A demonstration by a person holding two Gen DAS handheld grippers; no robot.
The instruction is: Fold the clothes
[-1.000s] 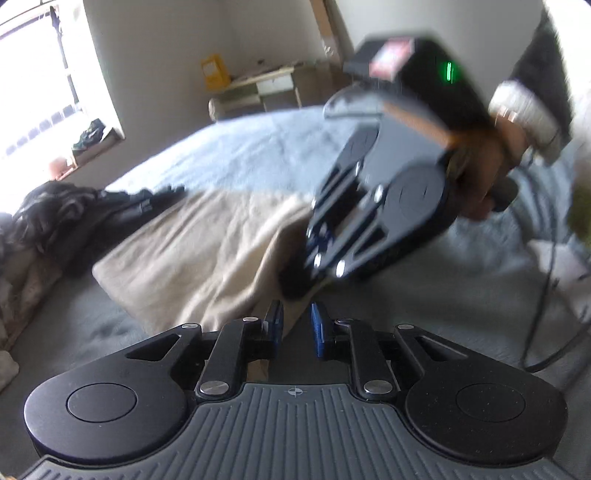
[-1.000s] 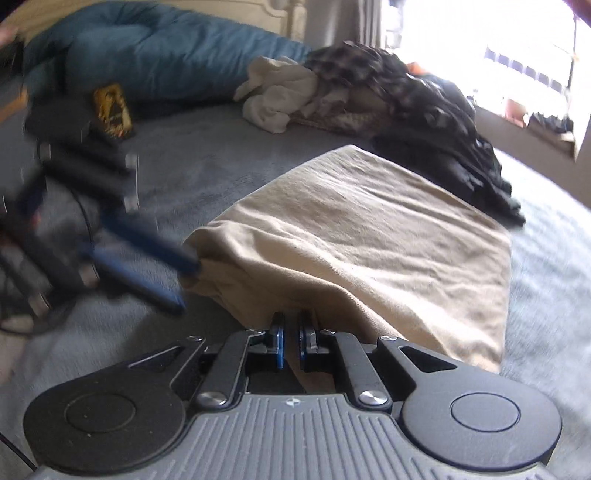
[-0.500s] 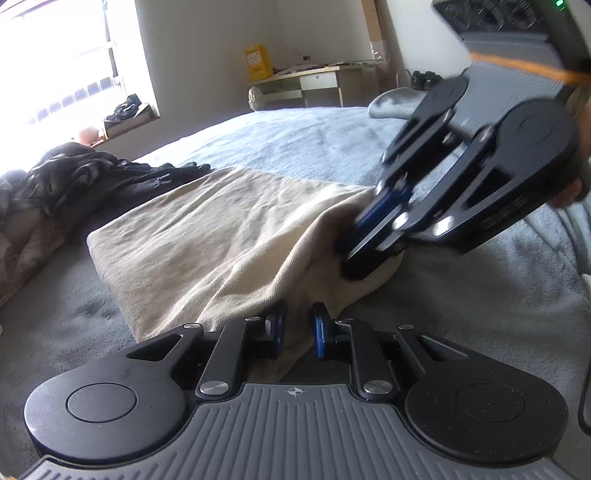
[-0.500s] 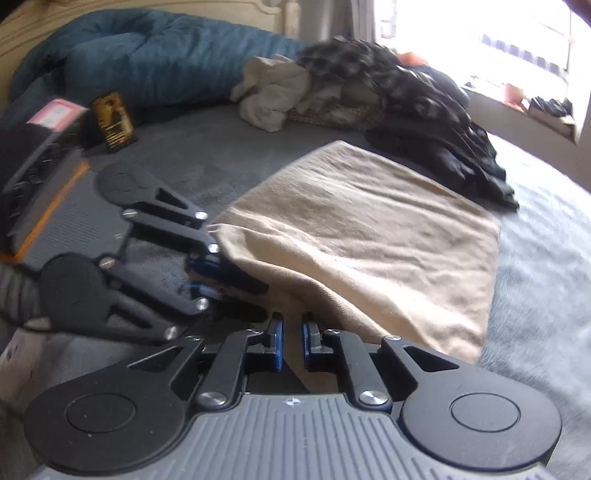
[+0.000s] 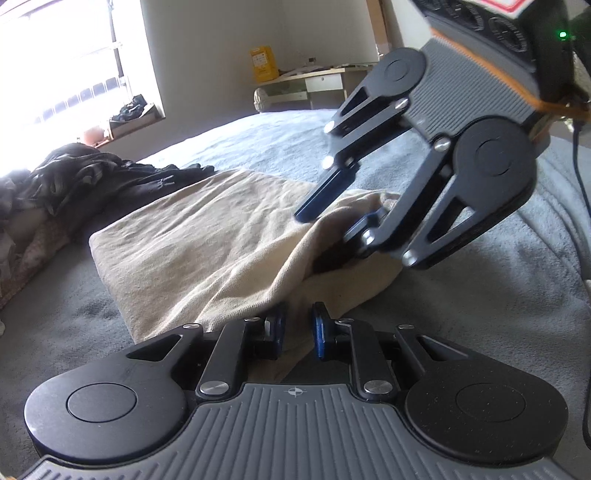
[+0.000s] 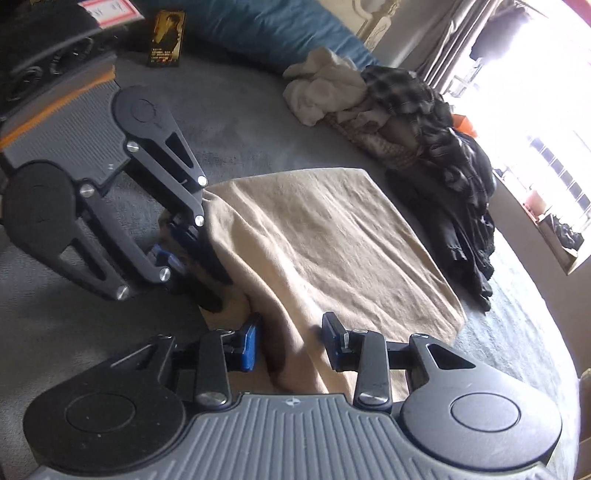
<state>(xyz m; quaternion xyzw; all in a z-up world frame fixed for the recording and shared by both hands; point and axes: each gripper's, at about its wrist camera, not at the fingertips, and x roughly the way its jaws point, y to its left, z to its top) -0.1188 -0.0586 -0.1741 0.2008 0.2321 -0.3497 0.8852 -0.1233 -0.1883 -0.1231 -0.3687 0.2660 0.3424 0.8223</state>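
- So we've got a tan garment (image 5: 207, 236) lying folded flat on the grey bed cover (image 5: 461, 314), with its near edge bunched up right at both grippers
- Our left gripper (image 5: 298, 328) is clamped on that near edge, with a tongue of the tan cloth running between the blue pads (image 5: 320, 332) and back under the gripper body
- Our right gripper (image 6: 290, 341) has just been opening up; its jaws stand apart now, and a raised fold of the tan cloth sits in the gap with the pads clear of it, so that one's let go
- From the left wrist view the right gripper shows tilted down onto the garment's corner, one finger above the cloth and the other tucked into a dark pocket under the fold
- Off to the far side of the garment there's a heap of dark clothes (image 6: 458, 192), just beside its long edge, plus a cream bundle (image 6: 325, 88) further back
- Behind all that we can see a blue pillow (image 6: 266, 29) and a small dark and gold box (image 6: 166, 37) standing on the cover
- Bright window (image 5: 59, 74) on the far wall, a yellow box (image 5: 264, 62) on a low pale desk (image 5: 317, 83) past the bed
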